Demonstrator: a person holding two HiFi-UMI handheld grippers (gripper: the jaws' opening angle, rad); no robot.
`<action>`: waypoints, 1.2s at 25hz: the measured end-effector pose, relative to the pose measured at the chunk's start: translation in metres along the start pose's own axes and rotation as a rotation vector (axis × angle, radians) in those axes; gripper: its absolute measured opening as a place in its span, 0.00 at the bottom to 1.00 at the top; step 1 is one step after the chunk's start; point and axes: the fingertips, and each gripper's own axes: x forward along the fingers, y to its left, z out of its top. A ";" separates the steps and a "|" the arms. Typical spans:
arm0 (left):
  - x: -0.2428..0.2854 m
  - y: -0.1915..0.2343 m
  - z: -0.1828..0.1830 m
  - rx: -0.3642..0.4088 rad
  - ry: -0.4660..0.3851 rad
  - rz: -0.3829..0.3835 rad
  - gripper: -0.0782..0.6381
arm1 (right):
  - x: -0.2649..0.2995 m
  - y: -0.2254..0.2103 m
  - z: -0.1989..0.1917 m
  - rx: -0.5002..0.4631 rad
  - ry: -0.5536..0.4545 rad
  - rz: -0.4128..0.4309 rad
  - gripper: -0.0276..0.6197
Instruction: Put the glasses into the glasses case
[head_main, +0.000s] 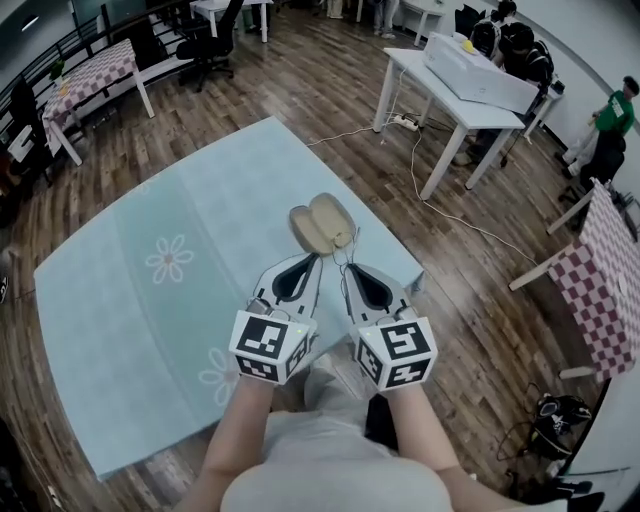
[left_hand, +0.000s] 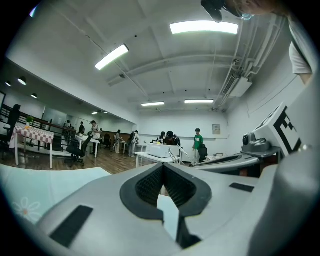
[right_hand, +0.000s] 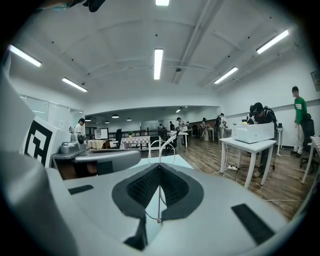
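- Head view: the thin wire glasses (head_main: 347, 252) hang at the tip of the right tongs (head_main: 347, 268), above the surface (head_main: 120, 330) and just beside the near-right edge of the case (head_main: 322, 225).
- Right gripper view: the right tongs (right_hand: 159, 167) are pressed together on a thin wire part of the glasses (right_hand: 161, 142). The wire runs down the seam between the dark pads, and the frame loops stand out beyond the tips.
- The case is beige and lies open with both halves facing up, on the far part of the surface near its right corner.
- The left tongs (head_main: 318, 258) lie close beside the right ones, with their tip at the near edge of the case. I cannot tell whether it touches the case.
- Left gripper view: the left tongs (left_hand: 162, 166) are closed, their ribbed pads meeting at the tip.
- A marker cube (head_main: 270, 345) sits at the rear of the left gripper, and another is at the rear of the right one.
- A pale teal cloth printed with white flowers (head_main: 170, 258) covers the surface.
- Around it is a wooden floor (head_main: 330, 80).
- To the far right stands a white table (head_main: 440, 95) carrying a white box (head_main: 480, 72), with a cable (head_main: 430, 190) trailing from it across the floor.
- Tables with checked cloths (head_main: 605, 280) stand at the right edge and the far left.
- People (head_main: 615, 110) are at the back right.
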 end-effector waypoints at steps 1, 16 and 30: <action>0.006 0.004 -0.001 -0.003 0.003 0.004 0.12 | 0.006 -0.004 0.000 -0.002 0.005 0.003 0.06; 0.080 0.055 -0.027 -0.057 0.054 0.069 0.12 | 0.091 -0.057 -0.020 -0.055 0.121 0.049 0.06; 0.120 0.091 -0.062 -0.065 0.112 0.132 0.12 | 0.164 -0.088 -0.058 -0.044 0.235 0.122 0.06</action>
